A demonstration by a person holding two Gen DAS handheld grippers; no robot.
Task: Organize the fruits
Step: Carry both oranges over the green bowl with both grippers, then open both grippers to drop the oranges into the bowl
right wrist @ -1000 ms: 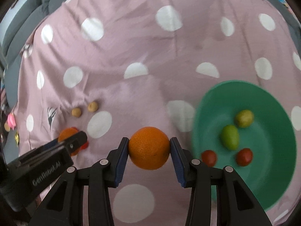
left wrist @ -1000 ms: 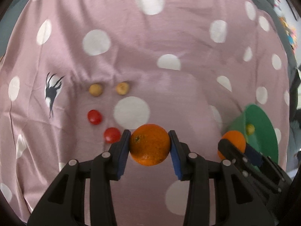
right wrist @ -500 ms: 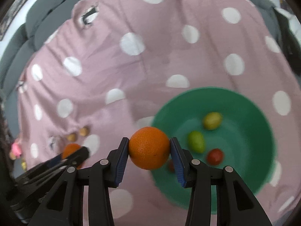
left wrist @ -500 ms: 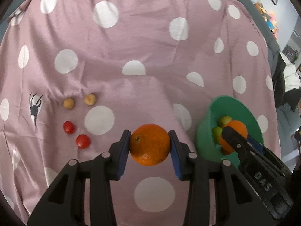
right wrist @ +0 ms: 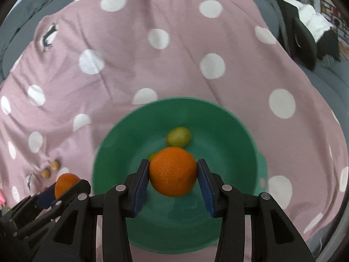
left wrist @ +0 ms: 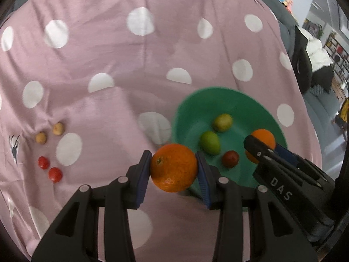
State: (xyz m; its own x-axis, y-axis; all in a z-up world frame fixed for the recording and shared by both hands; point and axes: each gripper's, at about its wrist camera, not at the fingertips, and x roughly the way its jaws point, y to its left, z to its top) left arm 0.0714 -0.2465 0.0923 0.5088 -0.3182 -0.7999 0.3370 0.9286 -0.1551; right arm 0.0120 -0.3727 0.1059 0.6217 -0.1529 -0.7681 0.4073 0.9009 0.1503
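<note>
The right gripper (right wrist: 173, 175) is clamping an orange (right wrist: 173, 171) above the bowl (right wrist: 240, 135); the left gripper (left wrist: 173, 171) is clamping another orange (left wrist: 173, 167) beside the bowl's rim.

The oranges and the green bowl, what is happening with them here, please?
A person holds a gripper in each hand. The right gripper holds an orange over the green bowl. The left gripper holds another orange beside the bowl. Four small fruits lie on the cloth.
</note>
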